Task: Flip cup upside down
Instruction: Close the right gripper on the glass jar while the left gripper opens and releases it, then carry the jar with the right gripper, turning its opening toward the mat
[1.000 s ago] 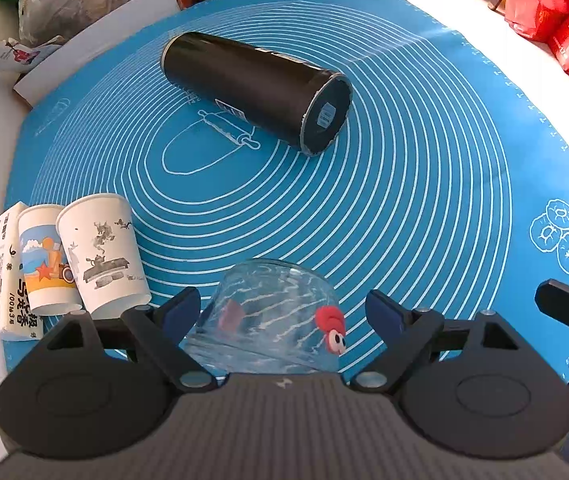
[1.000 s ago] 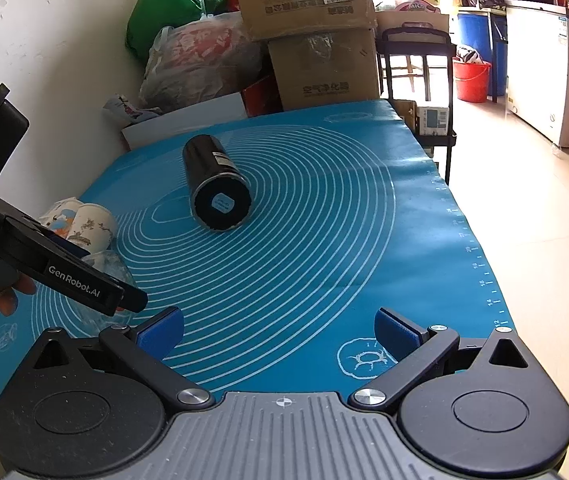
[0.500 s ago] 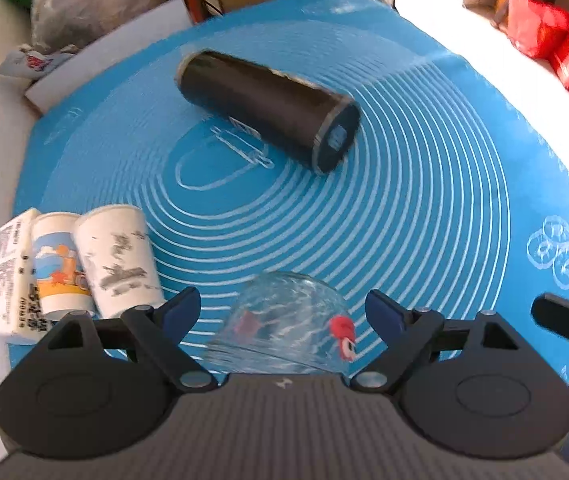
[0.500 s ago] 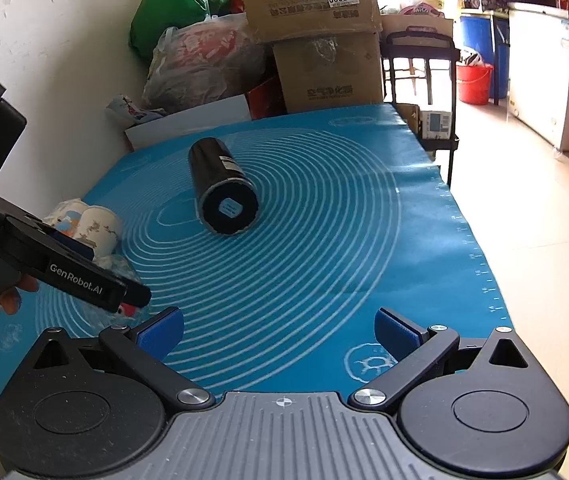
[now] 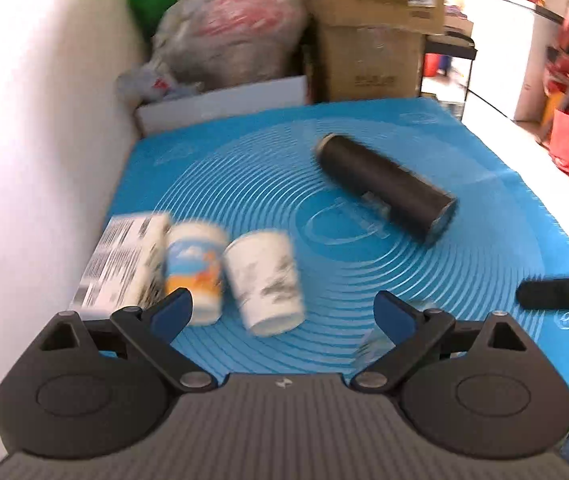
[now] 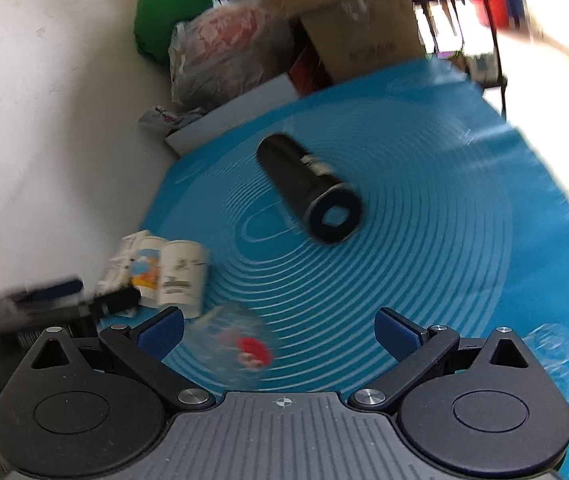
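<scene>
A clear glass cup (image 6: 228, 344) with a red cartoon print stands on the blue mat (image 6: 424, 240), just ahead of my right gripper's left finger. In the left wrist view only a blurred bit of the glass cup (image 5: 376, 344) shows beside the right finger. My left gripper (image 5: 284, 316) is open and empty, facing two paper cups (image 5: 264, 280). My right gripper (image 6: 280, 332) is open and empty, with the glass cup just inside its left finger. Both views are blurred by motion.
A black cylinder (image 5: 384, 184) lies on its side mid-mat. A white carton (image 5: 120, 256) lies left of the paper cups, against the wall. Bags and cardboard boxes (image 5: 368, 28) crowd the far end. The mat's right edge drops to the floor.
My left gripper has drawn back and swung left, away from the glass cup, toward the paper cups. My right gripper has moved in toward the glass cup.
</scene>
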`<state>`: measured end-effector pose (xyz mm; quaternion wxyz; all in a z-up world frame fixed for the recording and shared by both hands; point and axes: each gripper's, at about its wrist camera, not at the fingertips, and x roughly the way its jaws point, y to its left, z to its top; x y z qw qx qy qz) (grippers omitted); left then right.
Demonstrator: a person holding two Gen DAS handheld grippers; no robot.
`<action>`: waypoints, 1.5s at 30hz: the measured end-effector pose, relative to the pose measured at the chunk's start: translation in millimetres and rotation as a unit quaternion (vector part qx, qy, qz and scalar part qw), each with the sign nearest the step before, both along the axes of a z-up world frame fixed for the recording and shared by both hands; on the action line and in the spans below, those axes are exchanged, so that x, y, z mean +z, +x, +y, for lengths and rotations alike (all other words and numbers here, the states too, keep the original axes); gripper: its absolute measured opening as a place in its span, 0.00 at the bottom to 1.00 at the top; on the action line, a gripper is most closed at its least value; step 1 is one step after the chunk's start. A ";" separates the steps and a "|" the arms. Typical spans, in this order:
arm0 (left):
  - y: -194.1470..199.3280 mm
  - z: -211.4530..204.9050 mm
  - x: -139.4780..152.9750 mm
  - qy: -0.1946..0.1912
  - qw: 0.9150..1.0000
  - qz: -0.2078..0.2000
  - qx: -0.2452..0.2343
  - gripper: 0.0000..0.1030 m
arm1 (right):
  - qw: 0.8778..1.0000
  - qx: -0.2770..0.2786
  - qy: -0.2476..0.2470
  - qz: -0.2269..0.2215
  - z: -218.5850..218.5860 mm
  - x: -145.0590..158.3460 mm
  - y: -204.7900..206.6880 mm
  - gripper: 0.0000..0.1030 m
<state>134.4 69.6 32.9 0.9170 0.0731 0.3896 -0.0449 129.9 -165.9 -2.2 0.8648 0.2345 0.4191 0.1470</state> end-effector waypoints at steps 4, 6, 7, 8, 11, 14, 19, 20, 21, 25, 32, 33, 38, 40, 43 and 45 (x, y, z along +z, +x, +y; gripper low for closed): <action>-2.8 30.3 -22.8 -0.024 0.999 0.007 0.034 0.94 | 0.999 -0.001 0.027 0.045 16.9 -6.5 19.5 1.00; -6.6 46.4 -32.6 -0.038 0.998 0.002 0.055 0.94 | 0.997 -0.007 0.040 0.065 22.4 -11.4 27.9 1.00; -9.1 54.4 -37.3 -0.044 0.997 -0.001 0.065 0.94 | 0.996 -0.010 0.047 0.076 24.8 -14.4 32.4 1.00; -11.3 61.7 -40.8 -0.050 0.996 -0.004 0.073 0.94 | 0.995 -0.013 0.053 0.085 27.2 -17.4 36.0 1.00; -14.5 74.1 -49.7 -0.060 0.994 -0.005 0.091 0.94 | 0.992 -0.020 0.065 0.108 35.1 -25.4 46.0 1.00; -17.4 82.2 -58.2 -0.065 0.993 -0.008 0.102 0.94 | 0.990 -0.024 0.068 0.125 43.5 -32.4 54.7 1.00; -18.7 83.2 -68.4 -0.065 0.993 -0.010 0.102 0.94 | 0.983 -0.022 0.071 0.169 56.8 -48.9 70.7 0.94; -19.0 82.7 -70.1 -0.066 0.993 -0.009 0.101 0.94 | 0.981 -0.025 0.071 0.177 58.0 -52.2 73.5 0.92; -18.6 82.4 -71.9 -0.066 0.993 -0.009 0.101 0.94 | 0.979 -0.030 0.074 0.185 57.8 -55.8 75.9 0.91; -19.9 80.0 -75.9 -0.062 0.993 -0.014 0.101 0.94 | 0.971 -0.032 0.087 0.218 57.9 -69.6 81.3 0.85; -19.1 80.7 -81.0 -0.076 0.992 -0.005 0.104 0.94 | 0.967 -0.026 0.107 0.231 56.7 -77.6 80.7 0.77; -19.0 80.0 -81.3 -0.076 0.992 -0.004 0.104 0.94 | 0.968 -0.025 0.105 0.225 57.3 -77.4 78.8 0.77; -20.1 78.8 -80.5 -0.080 0.991 -0.004 0.106 0.94 | 0.976 -0.015 0.091 0.198 58.0 -70.8 73.3 0.77; -20.2 78.2 -79.6 -0.082 0.991 -0.005 0.107 0.94 | 0.979 -0.014 0.083 0.186 57.6 -67.9 70.9 0.76; -19.7 77.4 -77.9 -0.087 0.990 -0.007 0.109 0.94 | 0.984 -0.022 0.074 0.160 51.3 -63.4 68.3 0.76; -19.4 75.5 -76.7 -0.090 0.990 -0.009 0.109 0.94 | 0.986 -0.029 0.075 0.143 43.4 -60.1 68.6 0.76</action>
